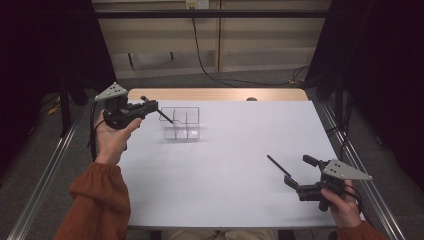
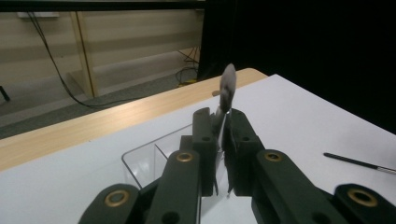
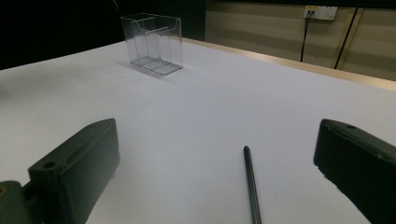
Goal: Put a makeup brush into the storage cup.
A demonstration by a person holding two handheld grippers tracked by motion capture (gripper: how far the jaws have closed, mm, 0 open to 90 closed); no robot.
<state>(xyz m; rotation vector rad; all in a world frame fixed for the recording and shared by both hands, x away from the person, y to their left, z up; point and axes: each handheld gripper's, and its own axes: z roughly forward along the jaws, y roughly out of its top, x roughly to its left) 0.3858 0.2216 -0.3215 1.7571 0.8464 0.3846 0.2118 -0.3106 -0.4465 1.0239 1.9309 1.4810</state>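
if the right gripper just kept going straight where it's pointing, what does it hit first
Probably the black pen lying on the white table between the right gripper's open jaws; the clear organizer stands far beyond, off to one side.

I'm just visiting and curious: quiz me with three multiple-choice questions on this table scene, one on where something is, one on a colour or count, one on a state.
1. Where does the clear box stand?
A. far left part of the table
B. near right corner
C. on the floor

2. What colour is the stick lying on the table?
A. red
B. black
C. white

3. How are the left tongs?
A. wide open
B. lying on the table
C. shut on a brush

Answers: 1 A, the high view shows it up left; 2 B, it is dark against the white top; 3 C, the pads clamp the brush handle.
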